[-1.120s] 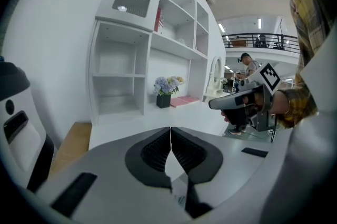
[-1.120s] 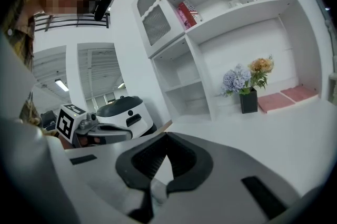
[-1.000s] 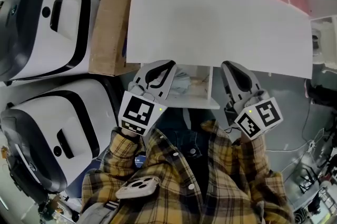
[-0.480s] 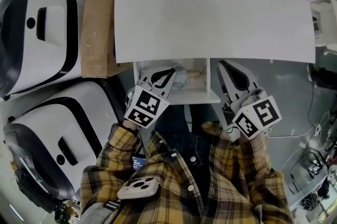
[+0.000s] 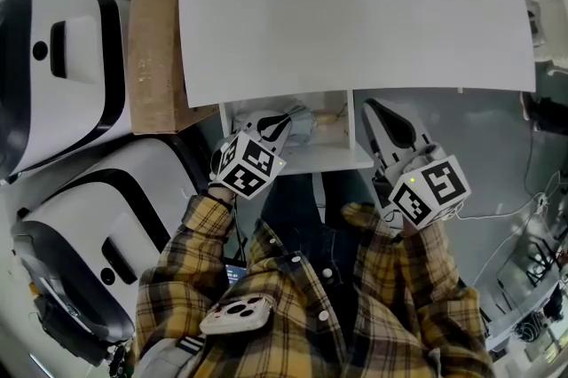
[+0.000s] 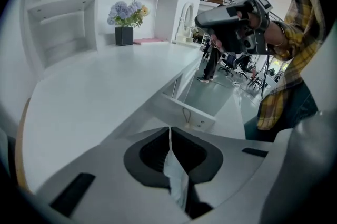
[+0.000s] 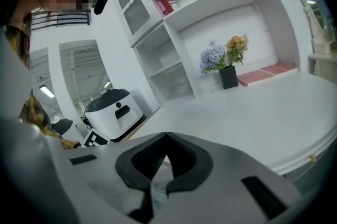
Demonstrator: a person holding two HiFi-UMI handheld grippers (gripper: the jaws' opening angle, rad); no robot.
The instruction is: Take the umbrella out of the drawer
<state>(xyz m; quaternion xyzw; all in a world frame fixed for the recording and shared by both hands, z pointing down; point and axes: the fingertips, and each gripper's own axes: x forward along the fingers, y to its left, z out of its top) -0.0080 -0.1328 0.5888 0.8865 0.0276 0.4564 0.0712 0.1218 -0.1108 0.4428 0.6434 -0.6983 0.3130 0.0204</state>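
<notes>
Under the front edge of the white desk [image 5: 355,21] a white drawer [image 5: 333,159] stands pulled out. In it lies the umbrella [image 5: 306,126], a pale grey-blue folded bundle with a tan end, partly hidden by my left gripper [image 5: 286,121]. That gripper points down into the drawer's left half, shut, with nothing seen between its fingers. My right gripper [image 5: 369,107] hangs just right of the drawer, outside it, also shut and empty. The left gripper view shows the drawer front [image 6: 184,112] with its loop handle, and the right gripper [image 6: 231,20] beyond.
Two white-and-black machines [image 5: 53,74] [image 5: 98,225] stand left of the desk, with a brown cardboard box [image 5: 155,39] between them and it. A vase of flowers [image 6: 125,33] stands at the desk's back. Cables [image 5: 524,216] lie on the grey floor to the right.
My left gripper has dropped and tipped downward into the open drawer. The right gripper has sunk a little beside the drawer. Both stayed shut.
</notes>
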